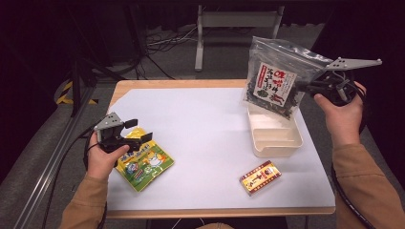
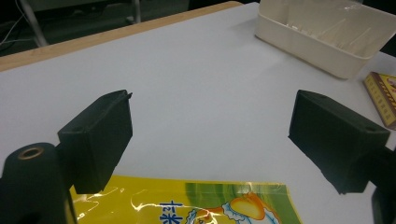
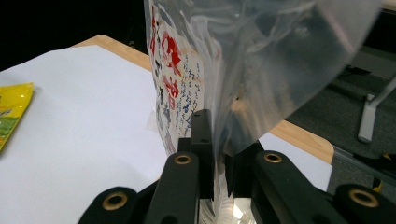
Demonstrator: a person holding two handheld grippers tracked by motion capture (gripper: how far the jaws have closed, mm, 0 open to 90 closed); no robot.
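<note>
Between the clenched jaws of the right gripper, a clear seaweed bag hangs above the cream tray.
Its white label carries red and dark Japanese writing, too small to read; the jaws pinch the bag's edge, and the dark contents sit beyond them. On the worktop, the left gripper stands released, its jaws apart over bare surface, with a yellow snack packet bearing blue characters and a cartoon just below them. A red-and-yellow box lies near the tray.
</note>
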